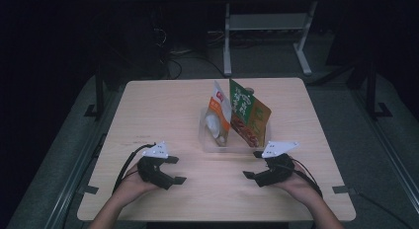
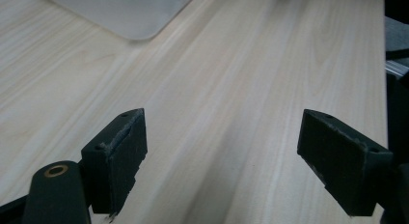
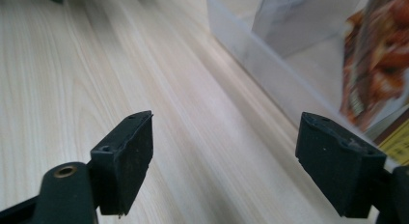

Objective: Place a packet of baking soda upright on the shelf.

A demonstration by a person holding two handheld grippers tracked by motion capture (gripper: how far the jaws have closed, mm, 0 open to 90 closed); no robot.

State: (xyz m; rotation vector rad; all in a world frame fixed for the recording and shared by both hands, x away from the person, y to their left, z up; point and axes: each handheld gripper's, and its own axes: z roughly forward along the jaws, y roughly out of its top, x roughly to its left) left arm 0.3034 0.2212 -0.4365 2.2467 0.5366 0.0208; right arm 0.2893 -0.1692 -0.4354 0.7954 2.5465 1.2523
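Pouches: two (image 1: 240,116) standing propped in clear bin (image 1: 210,141) mid-desk (image 1: 163,105), so they stay upright | my left tongs (image 1: 176,170): apart, empty, resting clear | my right tongs (image 1: 252,164): apart, empty, just beside bin.

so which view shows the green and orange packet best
The high view: the green and orange packet stands whole in the clear container. The right gripper view catches a blurred edge of it; the left gripper view has just the container's corner.
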